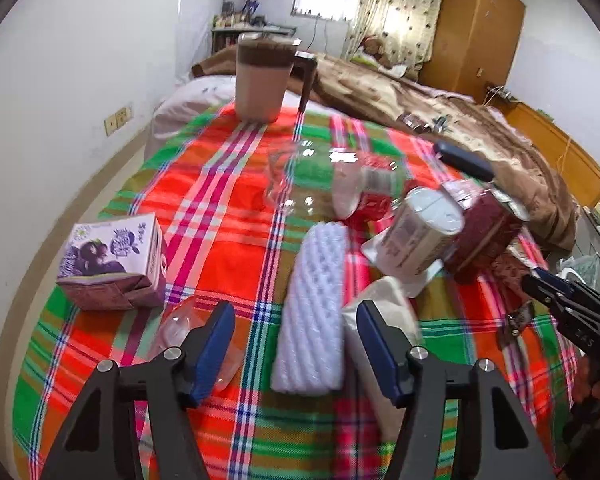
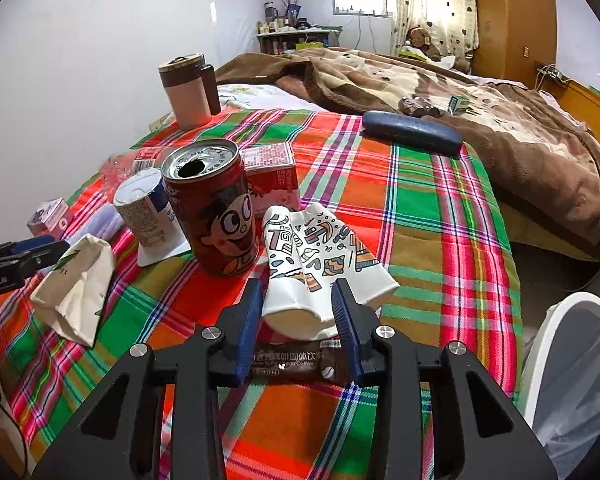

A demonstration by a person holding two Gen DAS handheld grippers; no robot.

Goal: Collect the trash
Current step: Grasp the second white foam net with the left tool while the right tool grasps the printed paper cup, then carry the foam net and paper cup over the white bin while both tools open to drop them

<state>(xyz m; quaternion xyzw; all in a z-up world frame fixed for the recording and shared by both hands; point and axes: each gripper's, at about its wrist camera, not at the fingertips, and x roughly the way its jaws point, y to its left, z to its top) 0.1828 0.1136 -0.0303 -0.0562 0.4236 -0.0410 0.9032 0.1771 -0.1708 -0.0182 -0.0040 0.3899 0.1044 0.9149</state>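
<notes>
1. Trash litters your plaid tablecloth (image 2: pixel 432 208) from left to right: a purple juice carton (image 1: pixel 114 264) far left, a crushed clear plastic piece (image 1: pixel 188 336) near it, and a white foam fruit sleeve (image 1: pixel 314 312) lying lengthwise mid-table.
2. Your left gripper (image 1: pixel 296 344) hangs above the foam sleeve with its jaws spread, pinching nothing; the right blue pad sits at the edge of a flattened cream paper cup (image 2: pixel 76 292).
3. Foam and paper will likely feel featherlight and soft, crushing under any squeeze; take the sleeve across its narrow width.
4. Centre of the table, a white foil-lidded yoghurt pot (image 2: pixel 144 212) stands just beside an opened red drink can (image 2: pixel 216 208), with a red carton (image 2: pixel 274 178) behind them; the can looks stiff, smooth and easy to topple.
5. Your right gripper (image 2: pixel 298 316) straddles the near rim of a crumpled patterned paper cup (image 2: pixel 320 268); the jaws stand narrowed either side of it, and whether the pads press cannot be told.
6. A brown coffee sachet (image 2: pixel 300 362) lies under that gripper, thin and slippery by its looks.
7. Far off stand a lidded pitcher (image 2: pixel 186 92) and a dark glasses case (image 2: pixel 412 132), probably not trash.
8. At near right, a white lined bin (image 2: pixel 572 364) waits beside the table.
</notes>
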